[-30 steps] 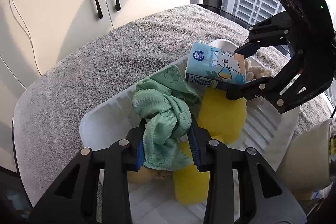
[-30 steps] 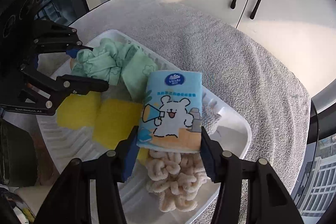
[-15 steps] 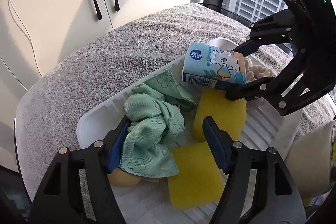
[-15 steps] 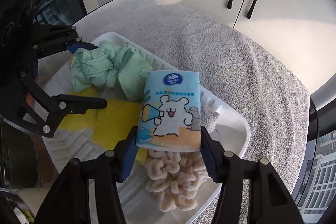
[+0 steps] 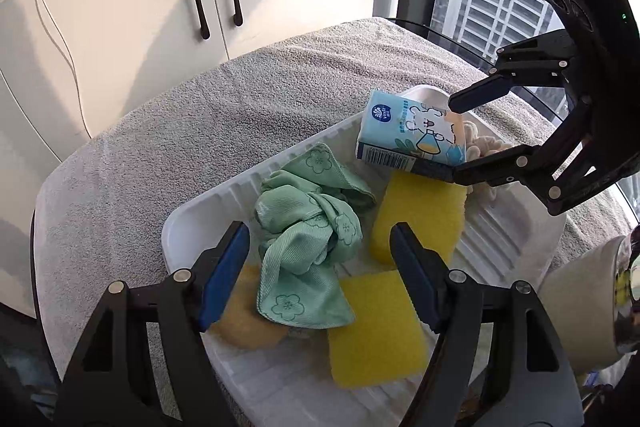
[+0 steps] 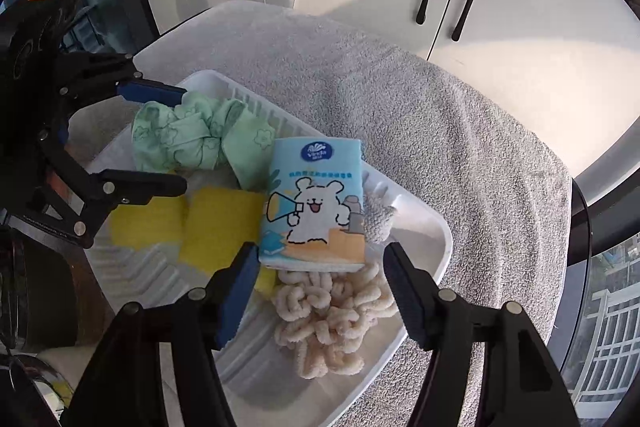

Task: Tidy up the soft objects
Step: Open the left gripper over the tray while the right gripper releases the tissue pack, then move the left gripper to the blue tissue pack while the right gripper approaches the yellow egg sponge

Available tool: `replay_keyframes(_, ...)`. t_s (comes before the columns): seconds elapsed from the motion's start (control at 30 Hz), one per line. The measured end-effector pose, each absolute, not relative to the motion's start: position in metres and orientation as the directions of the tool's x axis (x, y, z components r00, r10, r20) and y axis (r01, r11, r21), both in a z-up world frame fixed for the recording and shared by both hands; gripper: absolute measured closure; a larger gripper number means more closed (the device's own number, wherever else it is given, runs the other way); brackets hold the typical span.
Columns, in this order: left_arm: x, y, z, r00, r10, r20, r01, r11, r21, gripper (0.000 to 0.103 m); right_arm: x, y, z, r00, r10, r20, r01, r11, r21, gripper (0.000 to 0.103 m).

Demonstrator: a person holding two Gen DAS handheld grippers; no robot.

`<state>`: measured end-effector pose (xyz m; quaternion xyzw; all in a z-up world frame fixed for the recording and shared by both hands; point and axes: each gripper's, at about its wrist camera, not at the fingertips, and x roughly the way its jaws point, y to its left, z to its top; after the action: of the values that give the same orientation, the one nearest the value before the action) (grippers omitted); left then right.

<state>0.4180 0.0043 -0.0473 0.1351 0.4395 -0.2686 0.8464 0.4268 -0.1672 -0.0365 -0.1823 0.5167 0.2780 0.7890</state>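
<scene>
Left tool (image 5: 320,267) gapes wide w/ nothing held, green cloth (image 5: 310,227) lying loose just ahead in white tray (image 5: 192,223); right tool (image 6: 316,267) also spread, tissue pack (image 6: 316,203) unpinched betw. its fingers, resting on fluffy cloth (image 6: 332,315), apparently just deposited.

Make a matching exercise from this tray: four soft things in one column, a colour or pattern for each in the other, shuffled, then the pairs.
Things
1. cloth
2. sponge
3. tissue pack
4. chenille mop head

Looks
A. cream loops
B. light blue with a cartoon bear
C. plain yellow
D. green with flower prints

Pairs: 1-D, 2-C, 3-B, 4-A
</scene>
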Motion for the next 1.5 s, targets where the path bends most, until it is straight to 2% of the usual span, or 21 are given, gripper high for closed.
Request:
replay_keyframes(0.43, 0.399, 0.049, -0.009, 0.557, -0.364, -0.747, 0.491, 0.87, -0.058, 0.01, 0.401, -0.209, -0.01, 0.36, 0.261, -0.895, -0.564, 0.826, 0.014, 0.036)
replay_keyframes(0.53, 0.388, 0.06, -0.002, 0.582, -0.356, -0.731, 0.464, 0.884, -0.06, 0.001, 0.391, -0.221, -0.003, 0.372, 0.267, -0.889, -0.542, 0.84, 0.026, 0.036)
replay_keyframes(0.77, 0.347, 0.083, 0.011, 0.645, -0.329, -0.69, 0.422, 0.906, -0.038, 0.0, 0.356, -0.243, 0.011, 0.411, 0.292, -0.863, -0.516, 0.856, 0.044, 0.032)
replay_keyframes(1.03, 0.279, 0.107, 0.02, 0.69, -0.335, -0.642, 0.371, 0.925, -0.083, 0.0, 0.293, -0.265, 0.016, 0.437, 0.336, -0.834, -0.497, 0.863, 0.088, 0.028)
replay_keyframes(1.5, 0.156, 0.067, 0.003, 0.676, -0.383, -0.63, 0.431, 0.898, -0.084, 0.0, 0.18, -0.25, -0.002, 0.414, 0.434, -0.8, -0.513, 0.837, 0.188, 0.028)
